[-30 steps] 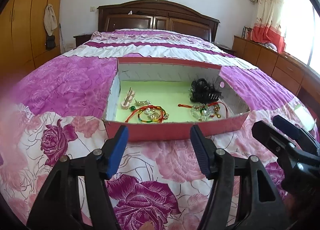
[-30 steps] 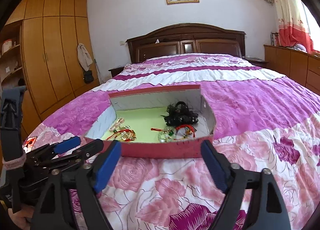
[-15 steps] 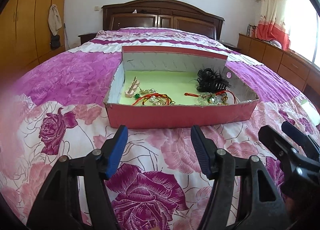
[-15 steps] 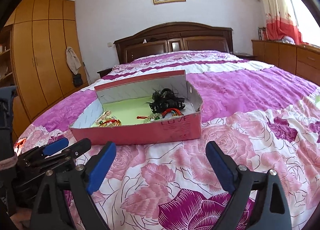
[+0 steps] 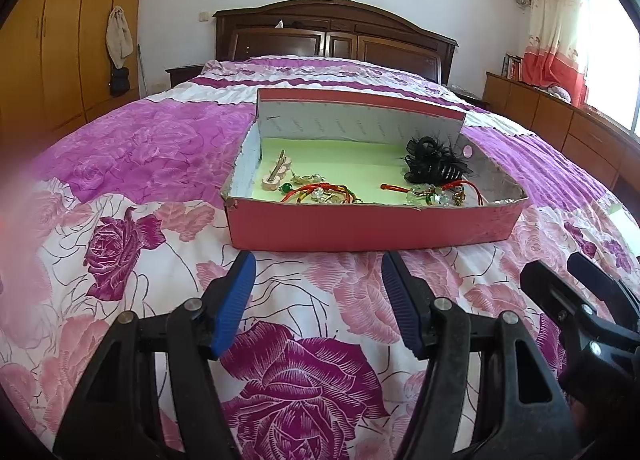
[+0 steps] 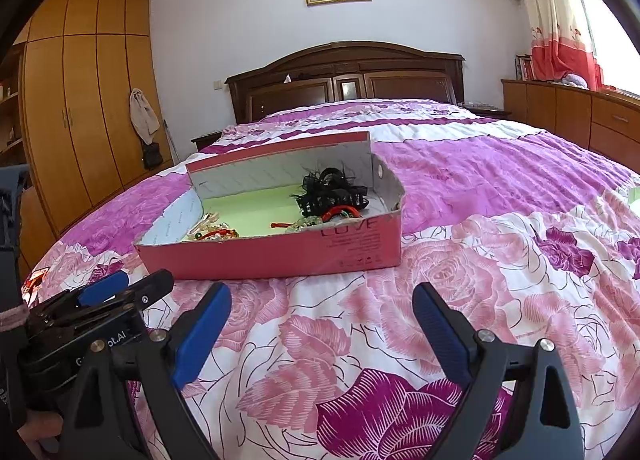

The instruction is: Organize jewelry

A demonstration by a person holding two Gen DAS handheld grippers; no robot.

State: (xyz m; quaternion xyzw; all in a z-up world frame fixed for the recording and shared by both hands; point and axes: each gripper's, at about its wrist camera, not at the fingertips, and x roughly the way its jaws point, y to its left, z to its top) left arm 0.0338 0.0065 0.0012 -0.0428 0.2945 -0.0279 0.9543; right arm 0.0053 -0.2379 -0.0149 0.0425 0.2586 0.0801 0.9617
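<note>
Left wrist view: left gripper (image 5: 318,276) at bottom centre, jaws released, nothing btwn the blue pads (image 5: 234,304), hovering over the floral bedspread (image 5: 132,164). Pink box (image 5: 372,230) sits on the bed just above the gripper, centre frame, open top, green floor. Inside: black hair clip (image 5: 434,164) at right, beaded bracelets w/ red cord (image 5: 436,192) just below it, red-green cord bracelets (image 5: 324,194) lower left of box, pale hair clip (image 5: 276,172) left. Right gripper (image 5: 580,292) shows at lower right edge.

Right wrist view: right gripper (image 6: 322,314) bottom centre, jaws spread wide, empty. Box (image 6: 280,256) centre-left on the bedspread (image 6: 480,164), apart from the pads. Black clip (image 6: 330,190) in its right end, red-cord pieces (image 6: 212,234) near front wall at left. Left gripper (image 6: 120,288) at lower left. Wardrobe (image 6: 80,108) at left, headboard (image 6: 348,76) upper centre.
</note>
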